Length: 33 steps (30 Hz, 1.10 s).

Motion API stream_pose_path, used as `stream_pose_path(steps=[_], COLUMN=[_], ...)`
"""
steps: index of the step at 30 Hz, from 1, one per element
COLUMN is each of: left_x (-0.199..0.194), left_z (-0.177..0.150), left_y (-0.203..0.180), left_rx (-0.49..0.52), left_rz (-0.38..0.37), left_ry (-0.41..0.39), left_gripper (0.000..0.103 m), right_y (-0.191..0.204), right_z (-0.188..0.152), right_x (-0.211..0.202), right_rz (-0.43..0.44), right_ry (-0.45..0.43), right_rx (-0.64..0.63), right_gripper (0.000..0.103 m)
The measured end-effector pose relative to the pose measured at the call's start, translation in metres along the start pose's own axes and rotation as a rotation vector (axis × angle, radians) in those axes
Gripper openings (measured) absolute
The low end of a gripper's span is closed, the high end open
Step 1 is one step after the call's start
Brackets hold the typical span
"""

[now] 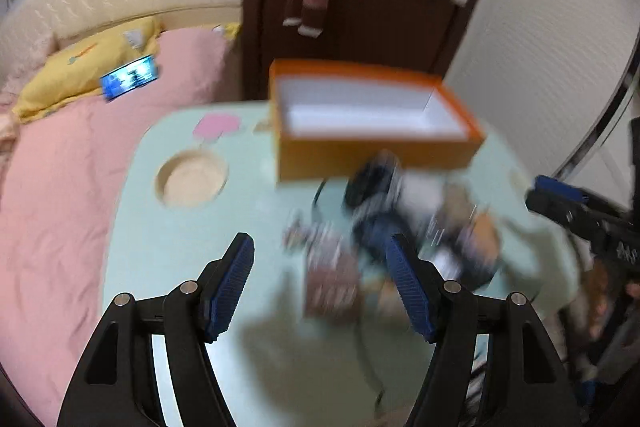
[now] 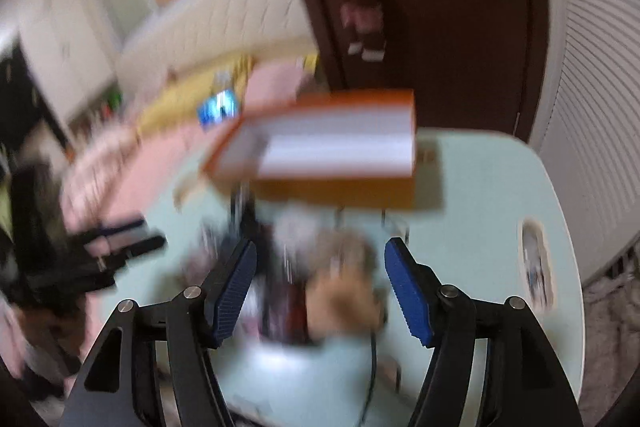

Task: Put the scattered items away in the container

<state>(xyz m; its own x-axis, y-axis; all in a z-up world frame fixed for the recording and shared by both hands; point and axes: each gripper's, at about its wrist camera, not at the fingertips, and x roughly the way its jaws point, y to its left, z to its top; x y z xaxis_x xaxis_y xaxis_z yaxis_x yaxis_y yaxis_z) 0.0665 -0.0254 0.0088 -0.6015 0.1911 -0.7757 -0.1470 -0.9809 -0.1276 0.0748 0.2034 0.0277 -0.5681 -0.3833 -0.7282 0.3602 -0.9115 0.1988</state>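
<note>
The work looks to be at its start: the orange box [image 1: 376,147] stands open and empty at the far side of the pale green worktop [image 1: 168,251], its white inside bare, while the scattered items [image 1: 400,227] lie in a blurred heap just in front of it, touching or nearly touching its near wall. Both views are smeared, so single items are hard to tell apart; a dark round thing, a brownish packet [image 1: 330,287] and a thin black cable seem to be among them. The left gripper [image 1: 320,287] hangs over the near edge of the heap with its fingers [image 1: 230,287] apart and nothing between the pads. The right gripper [image 2: 320,291] is likewise spread wide and empty above the same heap, with a tan, soft-looking lump [image 2: 344,295] beneath its gap. Neither holds anything yet. The step in hand seems to be the approach for a first pick. The next move calls for choosing one item at the edge of the heap, lowering the fingers around it without snagging the cable, closing, then carrying it over the rim of the box.
</note>
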Motion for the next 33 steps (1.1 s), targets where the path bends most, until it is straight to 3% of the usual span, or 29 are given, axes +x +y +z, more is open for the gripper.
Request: stream_pose_path(steps=[4, 11, 14, 16, 19, 21, 33], left_x=[0.004, 0.019, 0.026, 0.032, 0.033, 0.037, 0.036], left_z=[-0.035, -0.051, -0.051, -0.051, -0.053, -0.053, -0.059], left_y=[-0.008, -0.022, -0.03, -0.034, -0.036, -0.036, -0.036], left_rx=[-0.023, -0.014, 0.016, 0.032, 0.045, 0.051, 0.063], left_rz=[-0.018, 0.091, 0.138, 0.134, 0.124, 0.119, 0.109], left_ry=[0.071, 0.06, 0.058, 0.059, 0.053, 0.051, 0.007], left_gripper=[0.069, 0.07, 0.073, 0.087, 0.094, 0.103, 0.103], right_y=[0.011, 0.014, 0.012, 0.009, 0.007, 0.006, 0.008], right_z=[-0.041, -0.06, -0.059, -0.06, -0.058, -0.06, -0.068], right_x=[0.007, 0.029, 0.036, 0.039, 0.042, 0.042, 0.038], right_rz=[-0.007, -0.105, -0.167, -0.188, -0.19, -0.191, -0.183], right_ry=[0.067, 0.101, 0.1, 0.093, 0.084, 0.079, 0.058], right_rx=[0.007, -0.017, -0.037, -0.041, -0.042, -0.044, -0.055], right_gripper=[0.068, 0.068, 0.086, 0.098, 0.102, 0.102, 0.103])
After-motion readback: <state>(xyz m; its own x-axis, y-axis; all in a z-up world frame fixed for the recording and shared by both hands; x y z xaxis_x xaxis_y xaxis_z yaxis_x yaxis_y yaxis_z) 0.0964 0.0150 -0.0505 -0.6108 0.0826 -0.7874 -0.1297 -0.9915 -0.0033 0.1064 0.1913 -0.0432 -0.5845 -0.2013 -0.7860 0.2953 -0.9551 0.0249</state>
